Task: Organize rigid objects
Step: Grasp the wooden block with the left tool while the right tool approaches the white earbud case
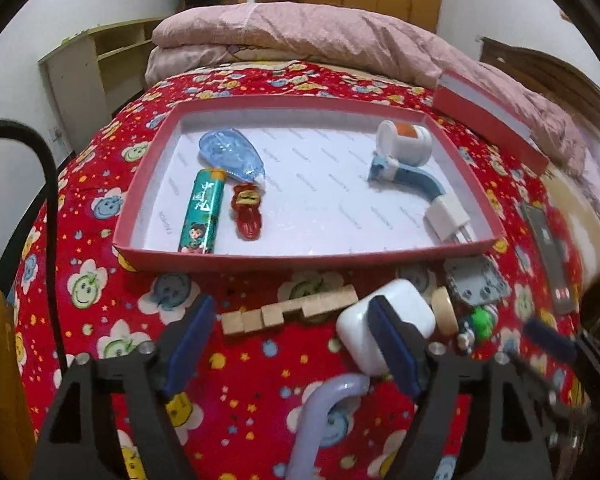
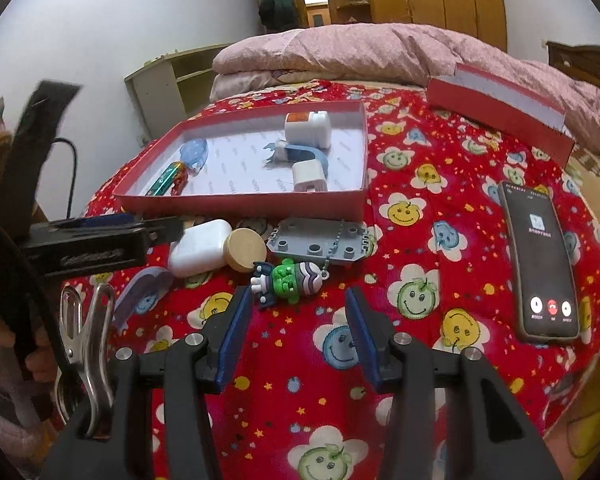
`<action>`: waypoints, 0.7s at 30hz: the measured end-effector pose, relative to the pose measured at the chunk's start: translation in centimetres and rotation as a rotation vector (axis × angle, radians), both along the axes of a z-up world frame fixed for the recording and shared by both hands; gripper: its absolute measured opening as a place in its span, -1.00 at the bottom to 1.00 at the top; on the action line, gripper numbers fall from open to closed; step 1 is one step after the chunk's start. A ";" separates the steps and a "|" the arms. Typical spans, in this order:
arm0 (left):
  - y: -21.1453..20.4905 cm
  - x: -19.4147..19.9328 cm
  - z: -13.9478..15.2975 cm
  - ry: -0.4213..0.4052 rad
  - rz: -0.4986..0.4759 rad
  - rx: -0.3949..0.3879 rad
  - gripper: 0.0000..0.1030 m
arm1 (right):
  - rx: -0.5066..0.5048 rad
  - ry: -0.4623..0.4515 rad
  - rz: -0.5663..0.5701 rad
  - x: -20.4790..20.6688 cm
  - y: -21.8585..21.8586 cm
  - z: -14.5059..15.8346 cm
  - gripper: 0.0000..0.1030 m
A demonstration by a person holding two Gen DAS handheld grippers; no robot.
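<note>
While our left gripper (image 1: 292,344) stands released, nothing between its pads, the wooden block chain (image 1: 288,310) at its twelve o'clock shows only in the left view. Our right gripper (image 2: 296,336) is released too; only its view shows the green figure keychain (image 2: 290,280) whole and the phone (image 2: 542,260) at three o'clock.

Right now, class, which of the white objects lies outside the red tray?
The white rounded case on the bedspread, beside the wooden disc. The white bottle and white plug both lie inside the red tray.
</note>
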State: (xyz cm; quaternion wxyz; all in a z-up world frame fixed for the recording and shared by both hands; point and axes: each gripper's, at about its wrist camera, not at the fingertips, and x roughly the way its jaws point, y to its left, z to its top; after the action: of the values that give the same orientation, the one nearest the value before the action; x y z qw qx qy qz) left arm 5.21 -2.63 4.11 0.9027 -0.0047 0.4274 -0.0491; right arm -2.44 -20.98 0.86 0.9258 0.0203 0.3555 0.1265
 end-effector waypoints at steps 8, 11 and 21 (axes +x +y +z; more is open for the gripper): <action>0.8 0.9 -0.5 -0.006 0.108 0.009 0.72 | -0.048 -0.024 0.027 -1.2 0.5 -0.7 -0.05; 1.0 0.5 -0.8 -0.011 0.119 0.023 0.72 | -0.038 -0.023 0.035 -1.4 0.3 -0.9 -0.05; -1.1 0.6 -2.0 0.022 0.084 0.007 0.73 | 0.001 -0.021 0.035 -1.7 -0.4 -1.0 -0.05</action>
State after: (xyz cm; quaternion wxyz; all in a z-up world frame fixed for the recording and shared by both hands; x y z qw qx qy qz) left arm 5.82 -3.71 2.12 0.8994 -0.0200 0.4367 -0.0094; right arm -4.15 -21.34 -0.10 0.9272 0.0131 0.3461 0.1428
